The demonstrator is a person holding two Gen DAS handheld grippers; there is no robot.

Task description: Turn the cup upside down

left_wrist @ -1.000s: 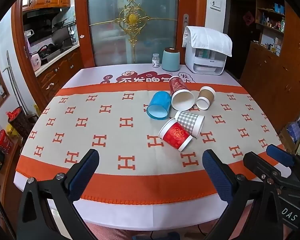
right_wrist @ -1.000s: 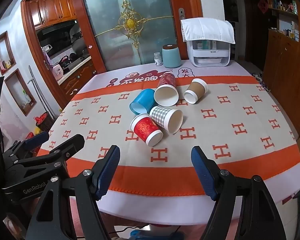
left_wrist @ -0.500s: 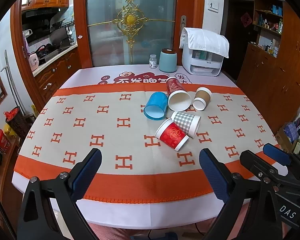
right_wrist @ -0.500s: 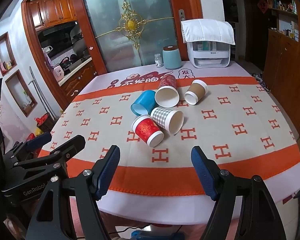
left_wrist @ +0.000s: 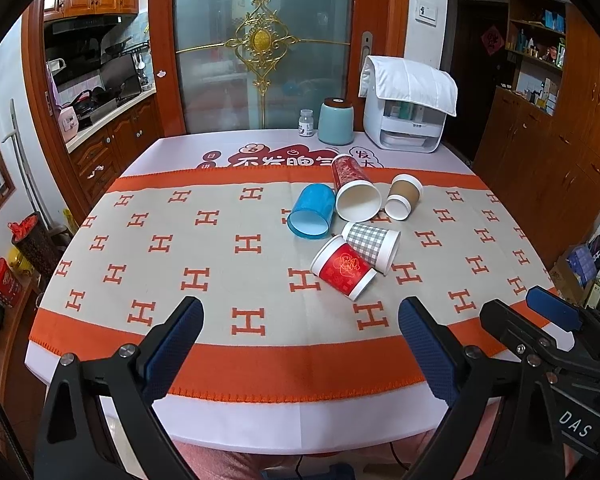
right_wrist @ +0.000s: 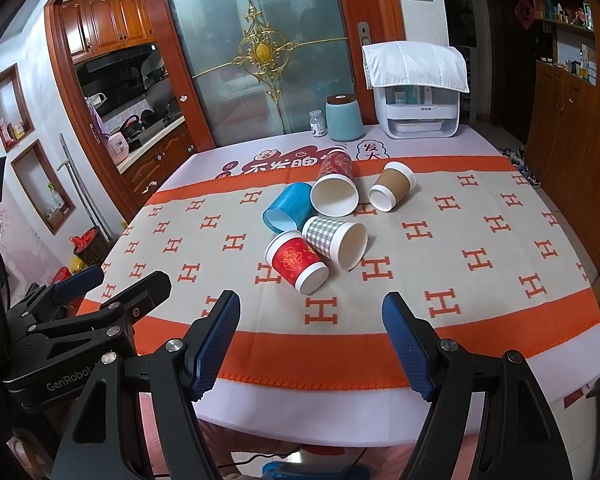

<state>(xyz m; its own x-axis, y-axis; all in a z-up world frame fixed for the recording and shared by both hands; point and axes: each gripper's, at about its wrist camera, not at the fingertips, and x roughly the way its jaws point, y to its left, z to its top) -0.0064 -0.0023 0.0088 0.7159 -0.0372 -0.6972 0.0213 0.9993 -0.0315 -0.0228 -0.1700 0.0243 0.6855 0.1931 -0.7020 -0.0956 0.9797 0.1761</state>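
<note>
Step in hand: approach, no cup grasped yet. Five cups lie on their sides, clustered right of centre on the desk (left_wrist: 100, 264). Nearest is the red cup (right_wrist: 296, 261), touching the checked cup (right_wrist: 334, 240). Left gripper (left_wrist: 300, 344) and right gripper (right_wrist: 310, 340): jaws spread wide, empty, above the near desk edge. Next move probably calls for advancing, closing across one cup's wall, then rotating it rim-down

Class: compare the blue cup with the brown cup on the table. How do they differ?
The blue cup is plain blue and wider; the brown cup is narrower, with a white rim. The blue cup touches the tall red cup; the brown cup lies apart, right of it. Both lie on their sides, mouths toward the cameras.
</note>
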